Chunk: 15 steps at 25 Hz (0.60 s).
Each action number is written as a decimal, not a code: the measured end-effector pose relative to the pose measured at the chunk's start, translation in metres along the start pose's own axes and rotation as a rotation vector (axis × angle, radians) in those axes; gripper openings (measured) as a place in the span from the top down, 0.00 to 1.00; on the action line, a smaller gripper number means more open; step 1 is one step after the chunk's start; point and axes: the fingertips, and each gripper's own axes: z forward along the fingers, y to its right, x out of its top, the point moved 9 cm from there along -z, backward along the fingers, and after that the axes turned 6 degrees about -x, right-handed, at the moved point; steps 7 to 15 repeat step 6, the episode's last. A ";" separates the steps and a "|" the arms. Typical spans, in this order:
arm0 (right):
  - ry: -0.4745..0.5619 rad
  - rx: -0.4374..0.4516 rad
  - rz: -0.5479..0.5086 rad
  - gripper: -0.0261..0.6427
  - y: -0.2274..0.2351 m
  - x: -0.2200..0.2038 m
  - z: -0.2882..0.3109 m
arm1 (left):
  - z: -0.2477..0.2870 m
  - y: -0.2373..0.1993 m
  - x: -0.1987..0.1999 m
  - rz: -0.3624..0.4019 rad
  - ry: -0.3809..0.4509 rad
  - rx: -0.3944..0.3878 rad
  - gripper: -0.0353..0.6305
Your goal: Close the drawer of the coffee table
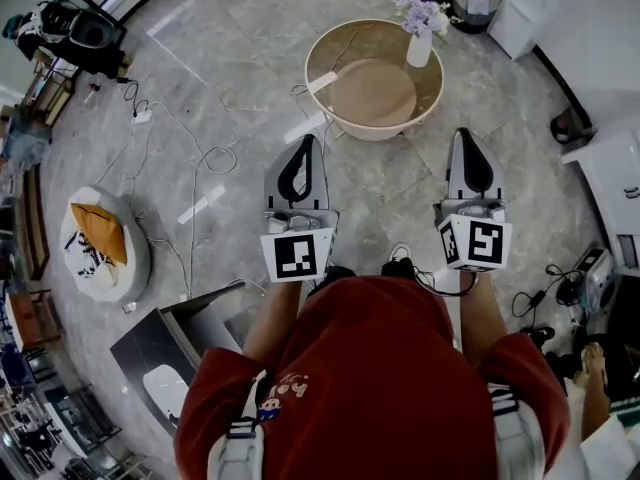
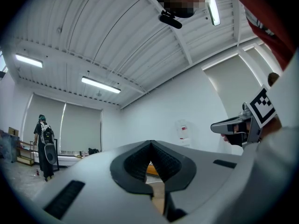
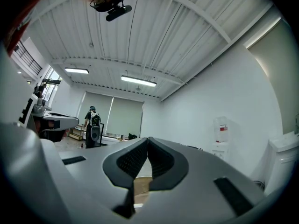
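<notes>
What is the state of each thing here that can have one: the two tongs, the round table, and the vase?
left tongs: shut, empty, touching nothing.
right tongs: shut, empty, touching nothing.
coffee table: standing ahead of both tongs; from above I cannot tell if its drawer is open or closed.
vase: upright on the table's far side, with flowers in it.

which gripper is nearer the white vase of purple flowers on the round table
Right. In the head view the right gripper is just below-right of the white vase; the left gripper is farther, to its lower left.
</notes>
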 end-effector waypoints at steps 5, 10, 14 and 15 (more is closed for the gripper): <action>0.007 -0.001 -0.002 0.93 0.002 -0.001 0.004 | 0.003 0.002 -0.001 -0.001 0.017 0.005 0.93; 0.007 0.000 -0.003 0.93 0.002 -0.001 0.005 | 0.003 0.001 -0.001 0.000 0.020 0.006 0.94; 0.007 0.000 -0.003 0.93 0.002 -0.001 0.005 | 0.003 0.001 -0.001 0.000 0.020 0.006 0.94; 0.007 0.000 -0.003 0.93 0.002 -0.001 0.005 | 0.003 0.001 -0.001 0.000 0.020 0.006 0.94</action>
